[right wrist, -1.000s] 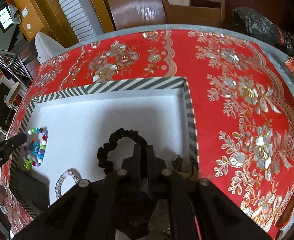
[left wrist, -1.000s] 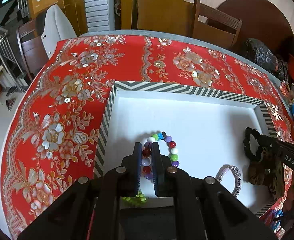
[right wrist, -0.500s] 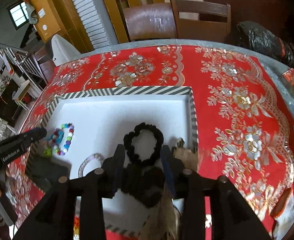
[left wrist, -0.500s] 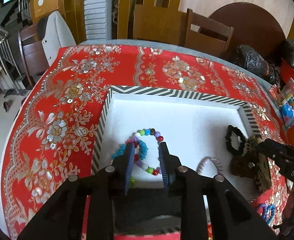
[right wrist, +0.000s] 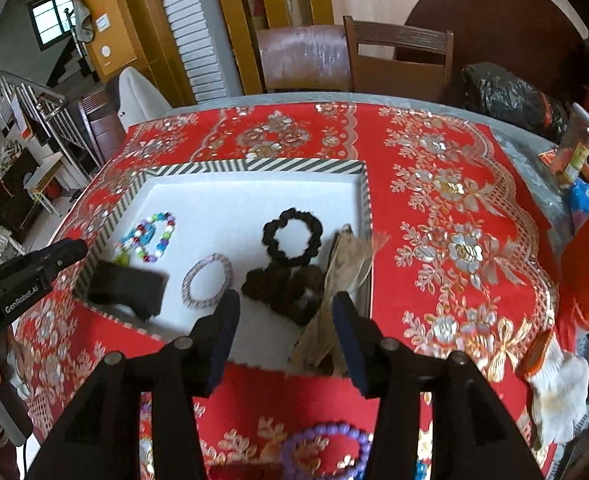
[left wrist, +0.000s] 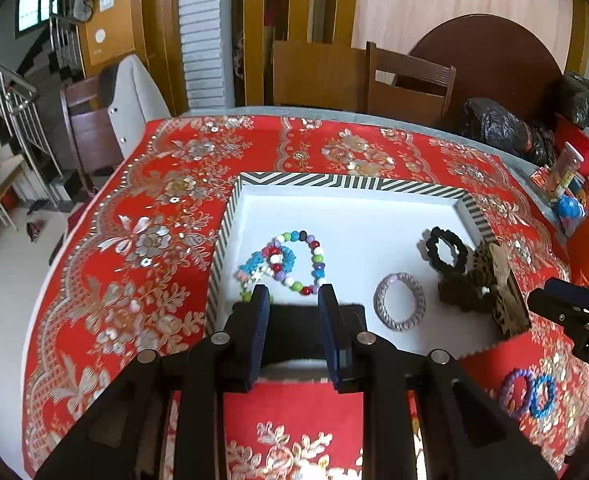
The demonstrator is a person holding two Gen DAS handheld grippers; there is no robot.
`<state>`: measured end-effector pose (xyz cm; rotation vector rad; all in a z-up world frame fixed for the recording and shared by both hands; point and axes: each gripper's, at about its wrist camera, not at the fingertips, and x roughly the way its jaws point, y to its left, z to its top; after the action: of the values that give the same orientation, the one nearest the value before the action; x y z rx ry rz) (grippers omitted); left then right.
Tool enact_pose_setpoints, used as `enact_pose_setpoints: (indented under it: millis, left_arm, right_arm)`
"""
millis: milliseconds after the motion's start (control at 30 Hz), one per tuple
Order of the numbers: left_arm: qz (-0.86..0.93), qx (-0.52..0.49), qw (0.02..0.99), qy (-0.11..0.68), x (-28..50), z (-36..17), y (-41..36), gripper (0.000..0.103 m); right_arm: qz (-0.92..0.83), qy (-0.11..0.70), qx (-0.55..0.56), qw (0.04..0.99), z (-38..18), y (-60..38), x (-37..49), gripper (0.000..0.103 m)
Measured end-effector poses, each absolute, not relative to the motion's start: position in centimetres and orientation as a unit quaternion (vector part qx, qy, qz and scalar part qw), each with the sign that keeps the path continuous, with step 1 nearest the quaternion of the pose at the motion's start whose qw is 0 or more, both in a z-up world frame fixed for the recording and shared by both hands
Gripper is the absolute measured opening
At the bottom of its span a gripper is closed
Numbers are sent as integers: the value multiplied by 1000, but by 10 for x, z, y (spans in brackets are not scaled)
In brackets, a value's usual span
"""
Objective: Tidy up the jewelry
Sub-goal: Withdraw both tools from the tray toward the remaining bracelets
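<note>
Through my left wrist camera, the left gripper [left wrist: 292,300] has fingers parted and empty; the multicoloured bead bracelet [left wrist: 298,258] lies just beyond them at the left of the striped tray [left wrist: 334,181], grouped with other beaded pieces. Through the right, the right gripper's [right wrist: 286,304] fingers have just been opening, nothing between them, above the black scrunchie [right wrist: 292,238] in the tray, while a purple bead bracelet [right wrist: 326,446] waits on the surface.

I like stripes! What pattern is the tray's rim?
Black-and-white stripes on the shallow white tray's rim, clearest in the left wrist view.
</note>
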<state>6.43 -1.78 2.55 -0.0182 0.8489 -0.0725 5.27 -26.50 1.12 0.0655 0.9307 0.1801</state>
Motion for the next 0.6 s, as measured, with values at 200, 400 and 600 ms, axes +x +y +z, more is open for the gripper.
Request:
enact_pose_setpoints:
  millis: [200,400,600]
  left_arm:
    - [-35,-4,916,401,34,31,-25,29]
    - [-40,-7,917,397,11,34,-31,29]
    - [-34,7,922,386,-8,37,-35,29]
  right_arm:
    - [93,439,24,893,16,-256,25,52]
    - [94,433,27,896,18,-256,4,57]
    - [97,430,30,897,20,-261,-12,57]
